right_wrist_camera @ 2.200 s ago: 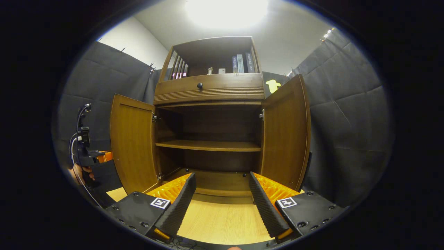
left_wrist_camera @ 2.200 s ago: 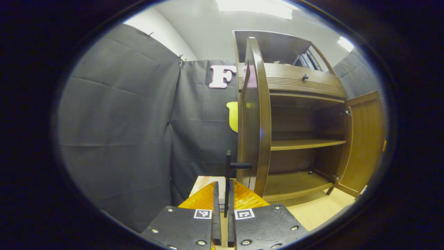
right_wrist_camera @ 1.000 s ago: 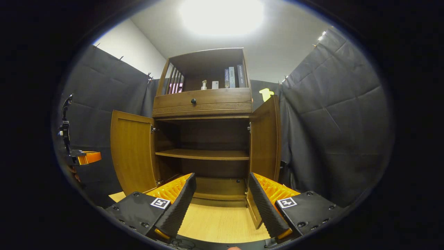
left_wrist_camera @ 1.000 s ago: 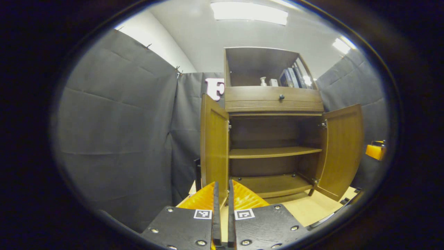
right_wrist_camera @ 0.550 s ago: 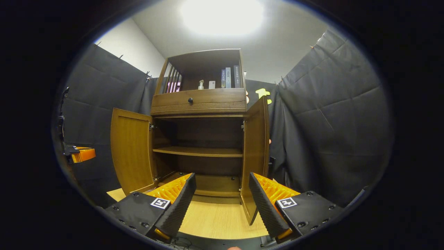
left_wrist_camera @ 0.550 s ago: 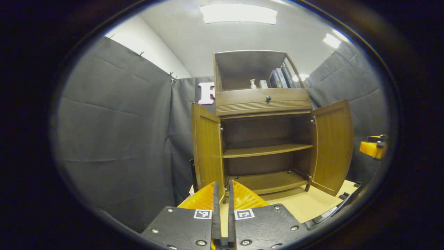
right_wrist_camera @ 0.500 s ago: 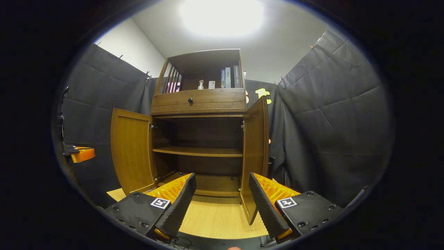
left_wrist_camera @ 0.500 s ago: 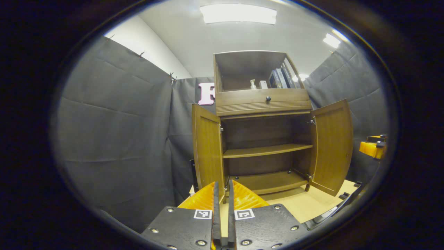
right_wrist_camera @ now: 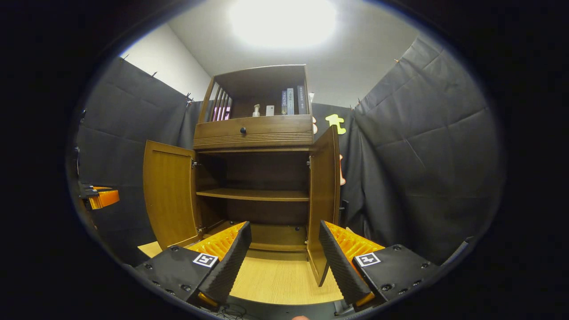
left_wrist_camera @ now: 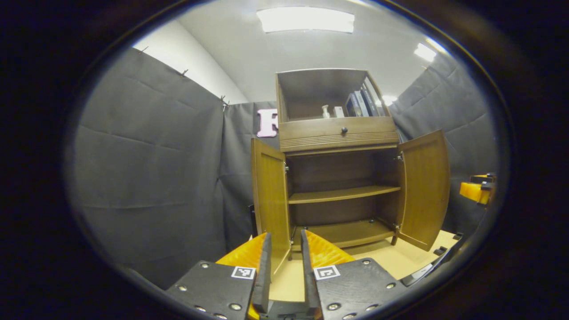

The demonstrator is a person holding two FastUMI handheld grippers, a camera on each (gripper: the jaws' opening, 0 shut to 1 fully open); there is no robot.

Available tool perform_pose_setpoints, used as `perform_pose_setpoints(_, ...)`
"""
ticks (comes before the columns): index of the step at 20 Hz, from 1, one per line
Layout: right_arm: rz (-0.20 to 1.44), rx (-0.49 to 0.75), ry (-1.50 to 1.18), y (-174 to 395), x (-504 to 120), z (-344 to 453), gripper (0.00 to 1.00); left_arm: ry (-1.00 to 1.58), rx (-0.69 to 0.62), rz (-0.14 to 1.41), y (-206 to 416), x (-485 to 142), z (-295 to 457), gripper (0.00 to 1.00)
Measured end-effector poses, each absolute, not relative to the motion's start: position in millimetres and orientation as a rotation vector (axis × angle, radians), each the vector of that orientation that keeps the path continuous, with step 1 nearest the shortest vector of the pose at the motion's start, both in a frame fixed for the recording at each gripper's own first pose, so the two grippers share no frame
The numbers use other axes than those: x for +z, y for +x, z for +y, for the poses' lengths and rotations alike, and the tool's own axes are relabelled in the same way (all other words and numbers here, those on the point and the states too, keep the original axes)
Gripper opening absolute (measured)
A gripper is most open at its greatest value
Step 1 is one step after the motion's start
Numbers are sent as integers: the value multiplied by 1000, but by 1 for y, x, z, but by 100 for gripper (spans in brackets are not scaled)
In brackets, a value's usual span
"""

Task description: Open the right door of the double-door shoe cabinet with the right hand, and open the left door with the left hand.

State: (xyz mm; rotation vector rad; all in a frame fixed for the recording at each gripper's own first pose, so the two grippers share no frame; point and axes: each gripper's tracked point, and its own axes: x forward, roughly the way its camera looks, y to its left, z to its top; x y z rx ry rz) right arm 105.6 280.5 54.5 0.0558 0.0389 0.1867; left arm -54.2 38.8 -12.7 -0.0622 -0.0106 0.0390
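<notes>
Right gripper view: books [right_wrist_camera: 291, 101] atop the shoe cabinet [right_wrist_camera: 253, 130] carry unreadable spine writing; both grippers' fingers stand apart.

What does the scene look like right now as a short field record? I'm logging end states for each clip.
cabinet: double-door shoe cabinet, standing on a light wood floor
left door: open
right door: open
inside: middle shelf and bottom shelf bare
drawer: shut, round knob
top shelf: books and a small bottle
left gripper: open, holding nothing, back from the cabinet
right gripper: open, holding nothing, back from the cabinet
task state: both doors appear open
</notes>
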Motion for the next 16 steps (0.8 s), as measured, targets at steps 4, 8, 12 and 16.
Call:
perform_pose_setpoints(4, 38, 183, 54, 105, 56, 279, 96, -56, 58, -28, -56, -8, 43, 96)
perform_pose_setpoints(8, 32, 181, 51, 105, 59, 279, 93, -67, 64, -37, -55, -8, 44, 97)
perform_pose_setpoints(12, 32, 178, 50, 106, 59, 279, 96, -57, 66, -45, -55, -7, 44, 97)
perform_pose_setpoints(16, 34, 173, 55, 105, 58, 277, 93, -51, 57, -57, -56, -6, 44, 97)
